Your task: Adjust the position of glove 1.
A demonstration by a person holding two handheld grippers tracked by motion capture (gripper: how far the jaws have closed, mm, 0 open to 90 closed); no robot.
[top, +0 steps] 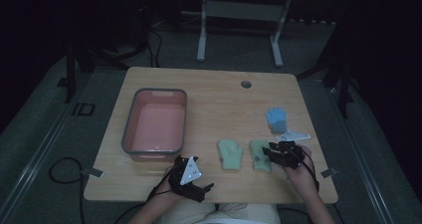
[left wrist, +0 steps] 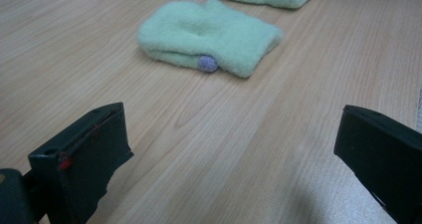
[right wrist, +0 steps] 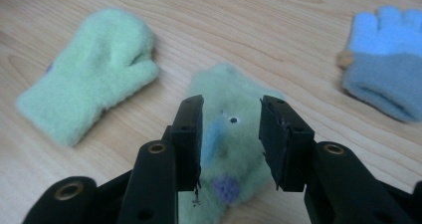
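High view: right gripper (top: 271,153) at 5 o'clock, jaws released over green mitten (right wrist: 230,149); left gripper (top: 205,189) released too. Next: pinch mitten, carry to tub (top: 130,122).

bin (top: 130,118) left | two mittens (top: 230,153) mid-front | glove (top: 276,119) behind-right, on table (top: 219,92)

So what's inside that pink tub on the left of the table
The pink tub looks empty in the high view: bare pink floor and no mittens in it. Both green mittens and the blue glove lie outside it on the table. Its near wall hides a thin strip of the floor.
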